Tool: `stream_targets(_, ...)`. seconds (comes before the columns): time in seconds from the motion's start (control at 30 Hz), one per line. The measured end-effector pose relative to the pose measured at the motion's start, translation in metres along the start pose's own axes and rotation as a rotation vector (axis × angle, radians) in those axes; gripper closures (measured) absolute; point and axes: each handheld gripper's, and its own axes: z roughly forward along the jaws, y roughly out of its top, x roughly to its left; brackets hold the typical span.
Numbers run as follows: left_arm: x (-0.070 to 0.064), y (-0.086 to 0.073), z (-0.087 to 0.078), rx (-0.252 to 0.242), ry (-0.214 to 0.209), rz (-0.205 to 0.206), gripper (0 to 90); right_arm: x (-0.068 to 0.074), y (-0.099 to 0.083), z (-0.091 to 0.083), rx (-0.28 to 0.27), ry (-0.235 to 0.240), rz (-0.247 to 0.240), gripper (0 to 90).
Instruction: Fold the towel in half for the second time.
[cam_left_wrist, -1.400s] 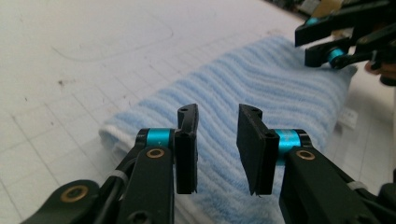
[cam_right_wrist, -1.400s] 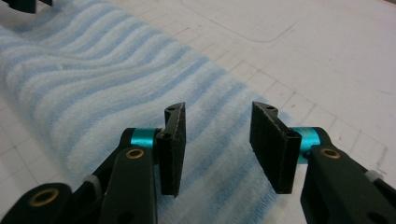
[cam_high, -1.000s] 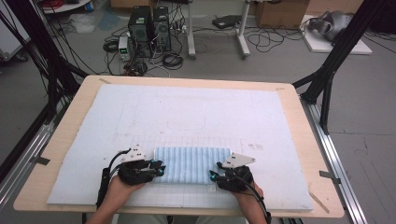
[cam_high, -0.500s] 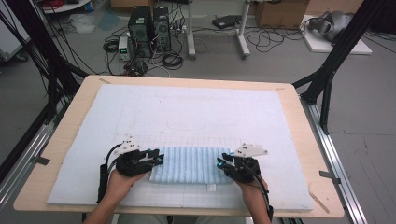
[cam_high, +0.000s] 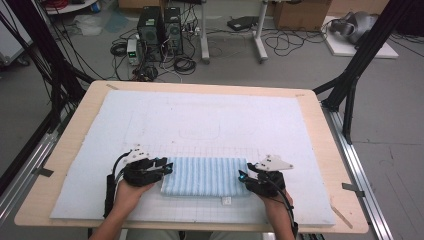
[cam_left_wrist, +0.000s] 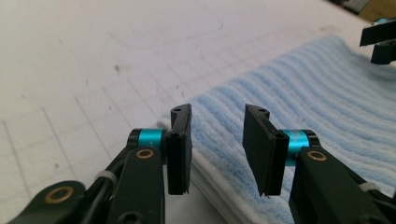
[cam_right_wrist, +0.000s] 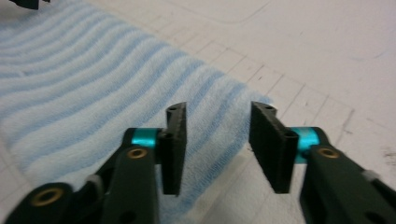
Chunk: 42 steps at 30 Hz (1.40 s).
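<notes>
A folded light-blue ribbed towel lies flat on the white gridded mat near the table's front edge. My left gripper sits at the towel's left end, open, its jaws straddling the far left corner of the towel with nothing pinched. My right gripper sits at the towel's right end, also open, hovering over the right corner of the striped towel. In the left gripper view the left gripper shows a clear gap, and so does the right gripper in its own view. The other gripper's jaws appear far off at the top right of the left gripper view.
The mat covers most of a wooden table. A small white tag pokes out at the towel's front edge. Black frame legs stand at the table's right and left; computers and cables lie on the floor beyond.
Both grippers have moved slightly outward and forward along the towel's ends. The towel now lies flatter and a little wider between them.
</notes>
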Motion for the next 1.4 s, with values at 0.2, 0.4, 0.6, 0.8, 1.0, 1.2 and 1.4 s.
stream_targets(0.2,0.006,0.0,-0.02,-0.149,0.006,-0.023,36.5,-0.002,-0.004,-0.018,-0.068,-0.031,-0.012,33.8)
stream_targets(0.4,0.01,-0.001,-0.034,-0.223,0.013,-0.018,17.5,-0.009,-0.009,-0.03,-0.101,-0.06,-0.001,18.5)
stream_targets(0.6,0.011,-0.003,-0.045,-0.241,0.015,-0.011,17.9,-0.016,-0.012,-0.04,-0.125,-0.08,0.017,11.5)
stream_targets(0.8,0.014,-0.004,-0.056,-0.258,0.037,0.002,18.3,-0.022,-0.019,-0.049,-0.139,-0.094,0.027,11.4)
stream_targets(1.0,0.015,-0.008,-0.066,-0.264,0.061,0.003,18.4,-0.022,-0.024,-0.058,-0.155,-0.124,0.014,11.4)
stream_targets(1.2,0.015,-0.011,-0.075,-0.248,0.077,0.011,18.5,-0.019,-0.027,-0.062,-0.159,-0.14,0.012,11.3)
stream_targets(1.4,0.016,-0.01,-0.078,-0.252,0.09,0.008,18.7,-0.02,-0.027,-0.06,-0.152,-0.127,0.019,11.3)
